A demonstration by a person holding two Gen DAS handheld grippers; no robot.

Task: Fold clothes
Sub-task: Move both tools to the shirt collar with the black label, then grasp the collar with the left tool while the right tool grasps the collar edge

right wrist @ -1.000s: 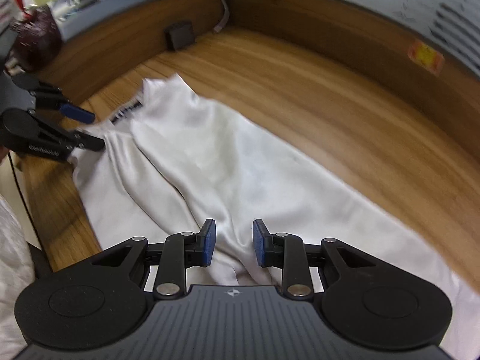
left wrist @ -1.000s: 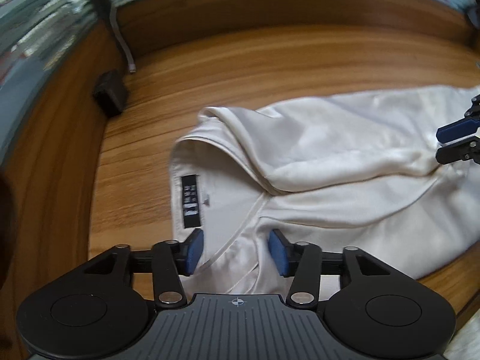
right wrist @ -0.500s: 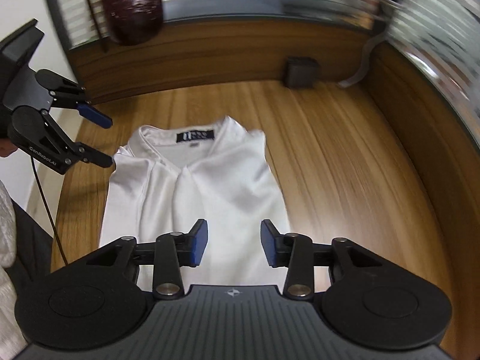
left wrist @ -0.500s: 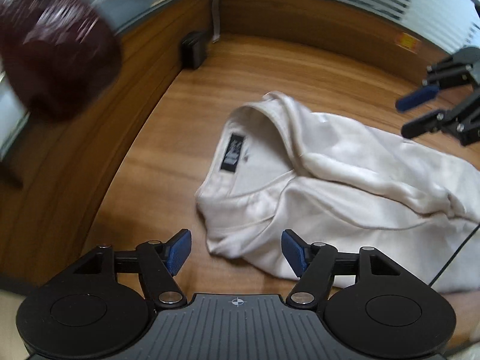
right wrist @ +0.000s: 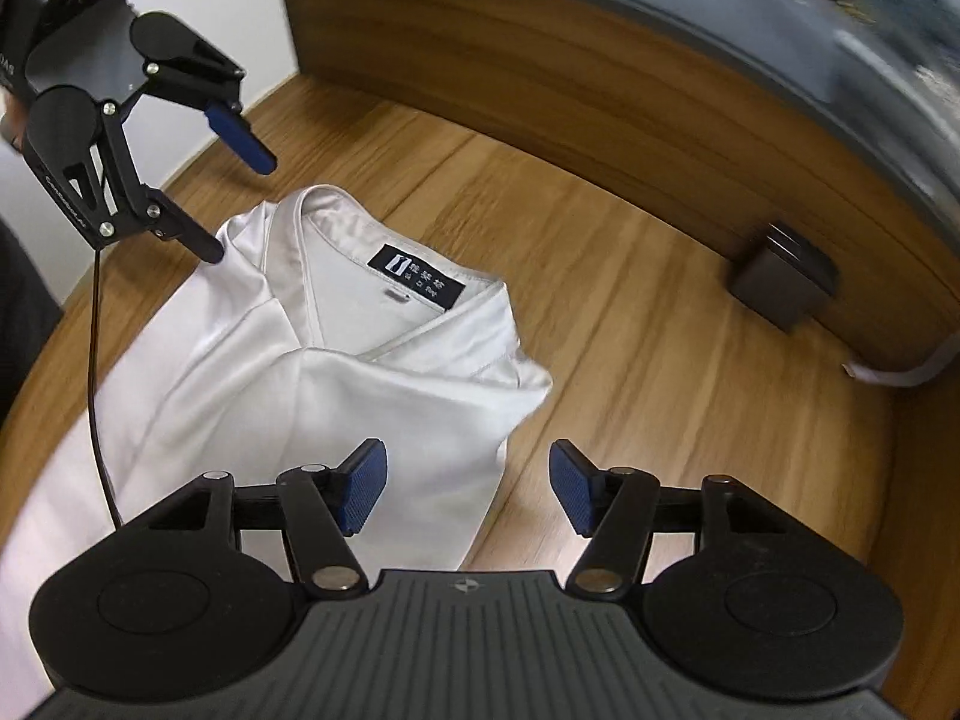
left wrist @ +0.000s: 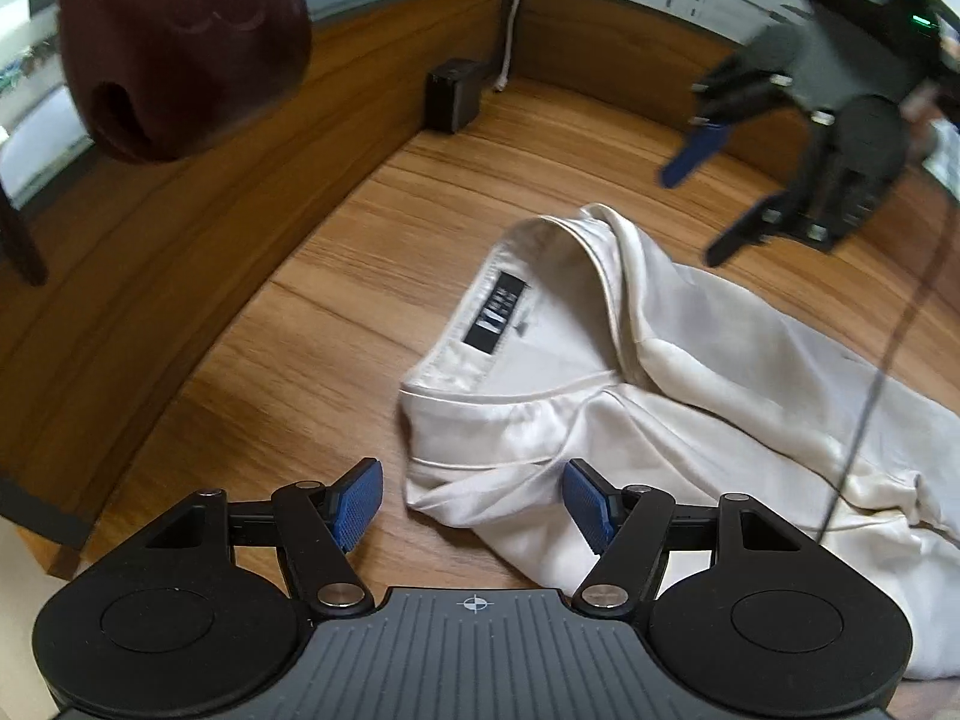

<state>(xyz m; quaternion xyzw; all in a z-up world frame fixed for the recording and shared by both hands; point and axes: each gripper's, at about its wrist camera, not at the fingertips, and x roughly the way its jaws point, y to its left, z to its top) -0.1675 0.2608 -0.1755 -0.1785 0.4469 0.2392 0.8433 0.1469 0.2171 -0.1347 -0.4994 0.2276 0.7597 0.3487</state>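
A cream satin shirt (left wrist: 690,414) lies on the wooden table, collar up, with a black neck label (left wrist: 497,320). One side is folded over the body. My left gripper (left wrist: 474,504) is open, its blue pads straddling the near shoulder corner of the shirt. In the right wrist view the same shirt (right wrist: 336,384) and its label (right wrist: 417,275) show, and my right gripper (right wrist: 468,495) is open above the other shoulder corner and bare table. Each view shows the other gripper: the right one (left wrist: 702,210) hovers beyond the collar, the left one (right wrist: 240,204) stays near the far shoulder.
The wooden table (left wrist: 312,360) has a raised wooden wall (left wrist: 180,228) around it. A small black box (left wrist: 453,95) and a white cable (left wrist: 510,30) sit in the corner. A dark red vase (left wrist: 180,42) stands on the ledge. A thin black cord (right wrist: 93,372) hangs across the shirt.
Both grippers pulled away from the shirt's middle, opened wider, and swung round to the collar end. The shirt now lies with one side folded over, released.
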